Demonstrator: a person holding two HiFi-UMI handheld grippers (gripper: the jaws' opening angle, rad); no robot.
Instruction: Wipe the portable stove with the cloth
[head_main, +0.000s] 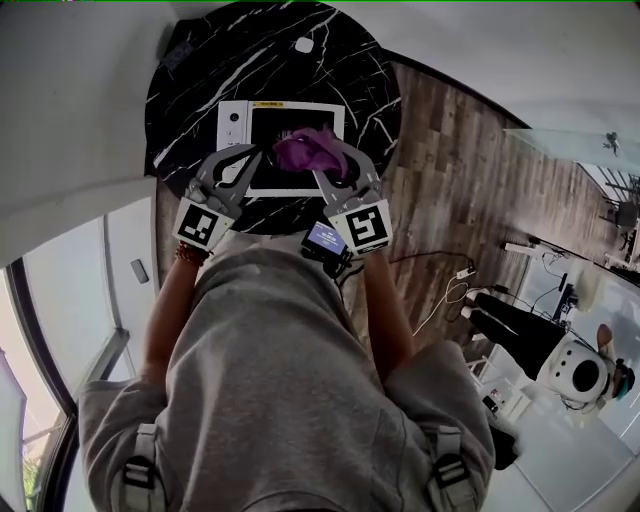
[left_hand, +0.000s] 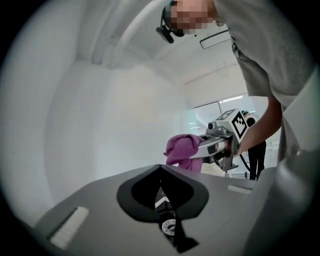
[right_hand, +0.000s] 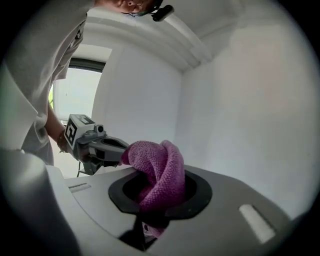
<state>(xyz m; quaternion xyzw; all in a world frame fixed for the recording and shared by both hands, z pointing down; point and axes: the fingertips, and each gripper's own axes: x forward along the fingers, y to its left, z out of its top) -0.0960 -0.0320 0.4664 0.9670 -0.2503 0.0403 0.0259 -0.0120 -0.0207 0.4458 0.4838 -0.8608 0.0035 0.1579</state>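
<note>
Overhead, a wood floor (head_main: 450, 180) surrounds a round black desk (head_main: 200, 80) veined in white. Person (head_main: 280, 380), in a grey top, stands at the near edge of the desk with one pair of tongs in each hand. Stove (head_main: 233, 125): white with a dark rectangular top, flat near the middle of the desk, control panel at its left end. Left tongs (head_main: 256, 153) reach over the stove's left part. The left gripper view shows both jaws brought together tip to tip, with nothing between them. Right tongs (head_main: 330, 165) reach over the stove's right part, jaws clamped on the cloth (head_main: 305, 150). Cloth: purple and bunched, pinched at its lower folds, the rest bulging up and forward past the jaw tips. In the head view it lies over the dark top, between the two pairs of tongs and just beside the left tips. Whether it touches the stove cannot be told. Small white object (head_main: 304, 44) sits on the far part of the desk, well apart from the stove.
</note>
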